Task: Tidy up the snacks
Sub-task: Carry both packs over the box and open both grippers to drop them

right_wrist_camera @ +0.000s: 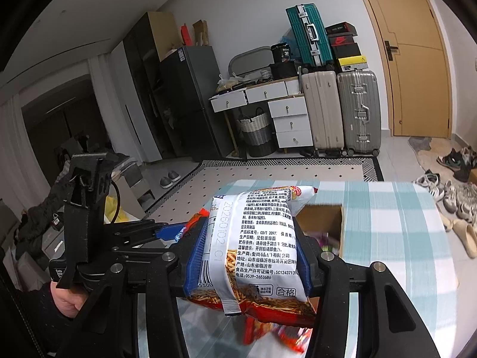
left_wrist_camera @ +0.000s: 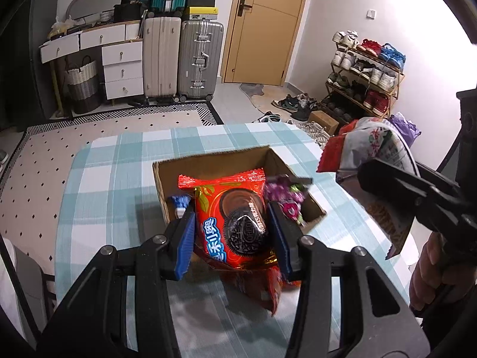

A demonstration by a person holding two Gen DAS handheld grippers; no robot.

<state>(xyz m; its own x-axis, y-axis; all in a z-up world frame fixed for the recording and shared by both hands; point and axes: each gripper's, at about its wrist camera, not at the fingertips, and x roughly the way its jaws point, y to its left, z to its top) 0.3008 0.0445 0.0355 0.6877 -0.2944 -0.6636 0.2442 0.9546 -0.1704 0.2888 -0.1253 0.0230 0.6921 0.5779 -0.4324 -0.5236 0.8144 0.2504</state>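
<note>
Cardboard box (left_wrist_camera: 214, 161) sits open beyond both tongs' gripped packets.

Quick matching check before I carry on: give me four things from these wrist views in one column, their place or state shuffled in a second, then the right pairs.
1. Oreo packet
2. noodle-snack bag
3. cardboard box
4. purple-wrapped snacks

A. lying inside the box
B. clamped in the left gripper
C. open on the checked tablecloth
D. clamped in the right gripper

Pairs: 1-B, 2-D, 3-C, 4-A
</note>
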